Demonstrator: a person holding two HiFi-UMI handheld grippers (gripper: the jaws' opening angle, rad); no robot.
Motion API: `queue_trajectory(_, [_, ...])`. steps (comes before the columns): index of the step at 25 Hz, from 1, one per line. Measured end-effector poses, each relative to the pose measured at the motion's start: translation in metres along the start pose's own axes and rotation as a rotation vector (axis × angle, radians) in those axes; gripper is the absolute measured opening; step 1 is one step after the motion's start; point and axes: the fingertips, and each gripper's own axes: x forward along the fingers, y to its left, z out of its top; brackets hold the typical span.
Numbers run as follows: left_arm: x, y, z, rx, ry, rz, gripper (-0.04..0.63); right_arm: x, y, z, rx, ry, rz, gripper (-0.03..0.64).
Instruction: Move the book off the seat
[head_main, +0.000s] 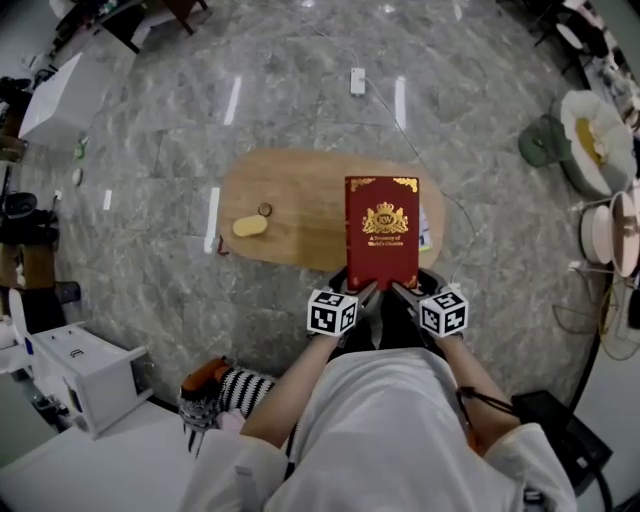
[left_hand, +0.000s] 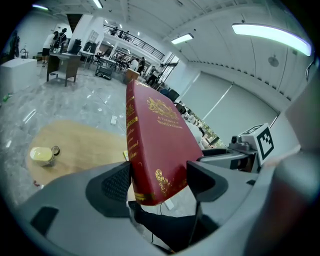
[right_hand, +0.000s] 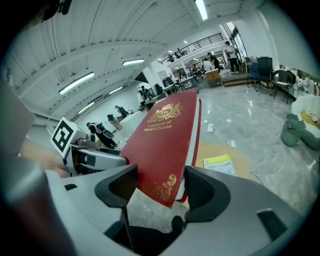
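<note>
Red gilt-stamped hardback book (head_main: 381, 232) is clamped at its near corners by left claw (left_hand: 158, 183) and right claw (right_hand: 160, 188).

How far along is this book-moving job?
Lifting looks done: the book is up in the air. In hand: the left tongs and right tongs each grip a near corner, holding it over the table. Left: set it down and let go.

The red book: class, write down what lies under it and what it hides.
The book hangs over the wooden table. A yellow leaflet lies on the table below its right edge, mostly covered in the head view. Anything else underneath is hidden.
</note>
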Motion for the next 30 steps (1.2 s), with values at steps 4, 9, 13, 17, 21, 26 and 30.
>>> queue_trajectory(4, [0.030, -0.006, 0.003, -0.008, 0.012, 0.015, 0.339, 0.002, -0.031, -0.001, 0.007, 0.031, 0.015, 0.310])
queue_trajectory(9, [0.069, -0.002, -0.006, -0.040, 0.014, 0.027, 0.339, 0.015, -0.068, -0.011, 0.002, 0.072, 0.030, 0.310])
queue_trajectory(13, [0.097, 0.006, -0.023, -0.072, 0.019, 0.035, 0.339, 0.029, -0.091, -0.029, 0.000, 0.105, 0.040, 0.310])
queue_trajectory(17, [0.135, 0.018, -0.024, -0.092, 0.034, 0.047, 0.339, 0.051, -0.126, -0.035, 0.009, 0.139, 0.053, 0.310])
queue_trajectory(21, [0.174, 0.036, -0.032, -0.113, 0.043, 0.045, 0.339, 0.076, -0.158, -0.044, 0.004, 0.171, 0.058, 0.310])
queue_trajectory(26, [0.220, 0.063, -0.055, -0.153, 0.071, 0.053, 0.339, 0.113, -0.194, -0.070, 0.008, 0.219, 0.072, 0.310])
queue_trajectory(30, [0.250, 0.081, -0.076, -0.180, 0.105, 0.055, 0.339, 0.137, -0.217, -0.094, 0.018, 0.256, 0.073, 0.310])
